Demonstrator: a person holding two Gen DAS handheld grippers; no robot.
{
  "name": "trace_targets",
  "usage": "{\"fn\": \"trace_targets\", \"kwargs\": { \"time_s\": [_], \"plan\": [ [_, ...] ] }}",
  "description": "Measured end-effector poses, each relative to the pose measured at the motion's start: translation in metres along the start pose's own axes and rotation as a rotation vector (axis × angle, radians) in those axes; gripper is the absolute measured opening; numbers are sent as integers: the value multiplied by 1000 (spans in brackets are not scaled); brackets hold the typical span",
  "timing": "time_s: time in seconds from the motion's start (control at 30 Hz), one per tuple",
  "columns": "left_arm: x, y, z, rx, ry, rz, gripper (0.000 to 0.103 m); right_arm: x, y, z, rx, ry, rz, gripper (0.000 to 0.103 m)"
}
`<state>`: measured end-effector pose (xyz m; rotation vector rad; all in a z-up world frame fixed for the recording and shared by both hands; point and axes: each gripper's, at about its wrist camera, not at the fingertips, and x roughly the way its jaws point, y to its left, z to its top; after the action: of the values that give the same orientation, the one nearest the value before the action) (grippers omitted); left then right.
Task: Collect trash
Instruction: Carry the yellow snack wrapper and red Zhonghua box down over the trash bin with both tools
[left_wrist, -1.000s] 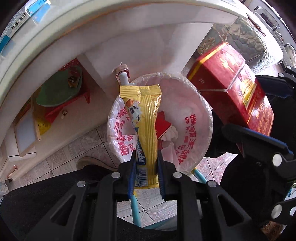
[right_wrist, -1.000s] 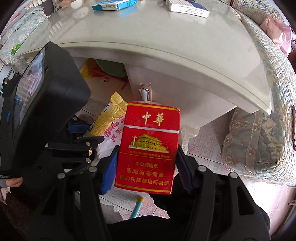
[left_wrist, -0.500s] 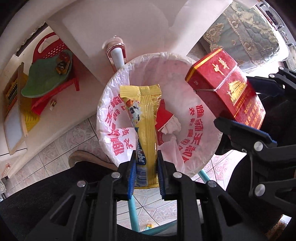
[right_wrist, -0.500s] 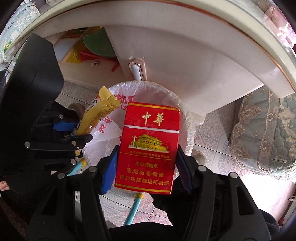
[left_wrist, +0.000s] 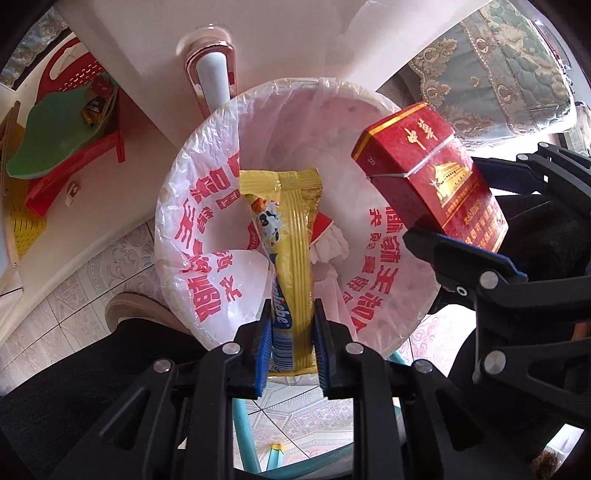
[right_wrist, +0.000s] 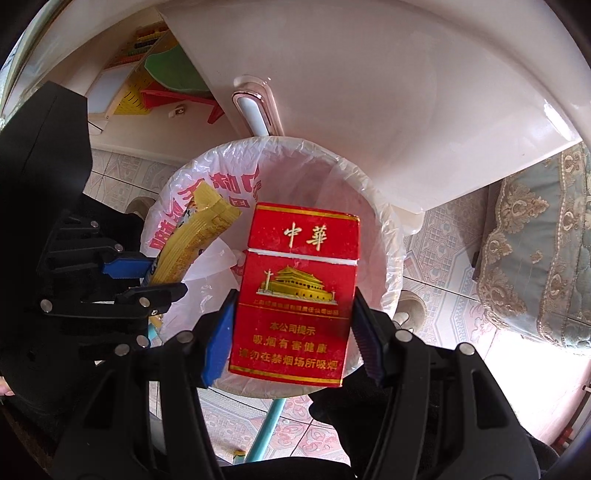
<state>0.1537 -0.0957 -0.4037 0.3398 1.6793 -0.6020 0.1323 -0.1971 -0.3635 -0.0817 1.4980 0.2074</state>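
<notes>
My left gripper is shut on a yellow snack wrapper, which hangs over the mouth of a trash bin lined with a white plastic bag with red print. My right gripper is shut on a red cigarette pack, held over the same trash bin. The cigarette pack also shows in the left wrist view over the bin's right rim. In the right wrist view the yellow wrapper and left gripper are at the bin's left side. Red and white scraps lie inside the bin.
A white table's underside and its leg rise just behind the bin. Red and green plastic items sit on a lower shelf at left. A patterned sofa stands at right. A teal pole crosses the tiled floor below the bin.
Both grippers have sunk toward the bin and tipped more downward, so the bin looks larger and more centred. The tabletop has left view. Both grips are unchanged.
</notes>
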Motion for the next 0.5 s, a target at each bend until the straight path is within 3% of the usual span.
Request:
{"fn": "trace_targets", "kwargs": {
  "time_s": [0.2,0.5],
  "plan": [
    [15,4,3,-35,39,-65,21,16,-1,2,4,31,10,58],
    [34,13,8,-74,87,-82,21,30,1,4,1,71,25,58]
  ]
}}
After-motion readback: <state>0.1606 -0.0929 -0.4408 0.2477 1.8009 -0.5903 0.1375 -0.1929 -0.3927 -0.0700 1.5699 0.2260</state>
